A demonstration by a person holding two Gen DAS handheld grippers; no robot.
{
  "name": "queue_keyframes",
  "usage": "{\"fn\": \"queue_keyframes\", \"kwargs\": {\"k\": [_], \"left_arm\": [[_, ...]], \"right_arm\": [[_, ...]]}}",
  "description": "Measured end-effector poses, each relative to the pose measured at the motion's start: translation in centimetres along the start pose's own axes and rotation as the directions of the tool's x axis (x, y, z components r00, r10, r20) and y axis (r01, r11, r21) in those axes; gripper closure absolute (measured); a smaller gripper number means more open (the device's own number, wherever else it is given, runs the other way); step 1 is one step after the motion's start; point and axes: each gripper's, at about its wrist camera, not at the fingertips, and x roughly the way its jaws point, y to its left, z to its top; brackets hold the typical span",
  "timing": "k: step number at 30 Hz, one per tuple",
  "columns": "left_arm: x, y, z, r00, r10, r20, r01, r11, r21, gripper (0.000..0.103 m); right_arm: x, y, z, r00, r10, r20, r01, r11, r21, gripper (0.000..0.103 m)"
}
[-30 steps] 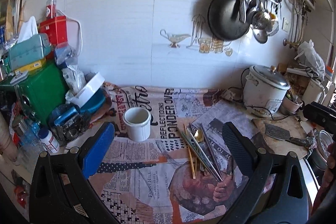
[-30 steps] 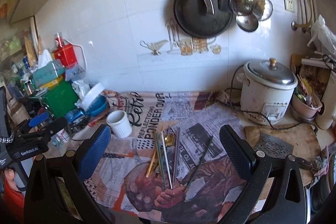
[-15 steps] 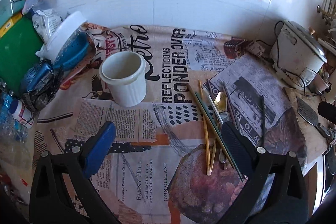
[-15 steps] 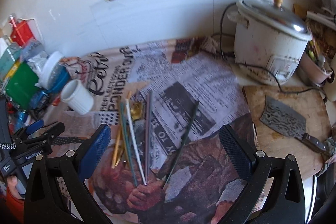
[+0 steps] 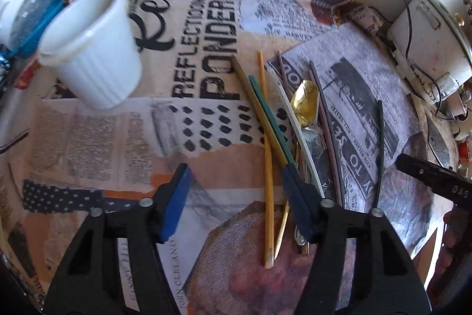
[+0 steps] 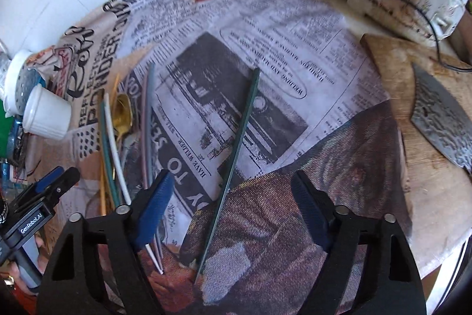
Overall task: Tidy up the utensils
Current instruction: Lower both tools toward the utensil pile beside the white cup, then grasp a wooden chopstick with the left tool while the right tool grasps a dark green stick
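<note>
Where printed cloth (image 5: 97,138) wrinkles, slender chopsticks (image 5: 267,120) lie.

A cup (image 5: 91,49) stands on the printed cloth (image 5: 88,138), well left of a bundle of chopsticks (image 5: 274,126) with a spoon (image 5: 306,102) lying among them. One lone chopstick (image 6: 236,161) lies apart to the right of that bundle. Right again, off the cloth, a cleaver (image 6: 439,120) rests on a cutting board (image 6: 427,182), with a rice cooker (image 5: 427,49) behind.
</note>
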Motion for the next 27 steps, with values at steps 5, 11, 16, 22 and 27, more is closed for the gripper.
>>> {"fn": "queue_keyframes", "kwargs": {"k": [5, 11, 16, 22, 27], "left_arm": [[2.5, -0.9, 1.0, 0.993, -0.094, -0.068, 0.093, 0.995, -0.023, 0.071], [3.0, -1.5, 2.0, 0.989, -0.127, -0.076, 0.123, 0.991, -0.051, 0.079], [3.3, -1.2, 2.5, 0.986, -0.153, -0.067, 0.146, 0.984, -0.098, 0.081], [3.8, -0.3, 2.9, 0.987, -0.149, -0.066, 0.137, 0.978, -0.156, 0.095], [3.8, 0.1, 3.1, 0.988, -0.138, -0.066, 0.126, 0.978, -0.167, 0.098]], "right_arm": [[2.0, 0.3, 0.2, 0.997, 0.025, -0.068, -0.027, 0.999, -0.035, 0.056], [2.4, 0.4, 0.6, 0.996, 0.042, -0.083, -0.05, 0.994, -0.098, 0.067], [2.8, 0.9, 1.1, 0.996, 0.035, -0.077, -0.046, 0.987, -0.152, 0.078], [3.3, 1.6, 1.9, 0.997, 0.03, -0.069, -0.042, 0.981, -0.187, 0.085], [3.9, 2.6, 2.7, 0.998, 0.001, -0.064, -0.015, 0.976, -0.219, 0.094]]}}
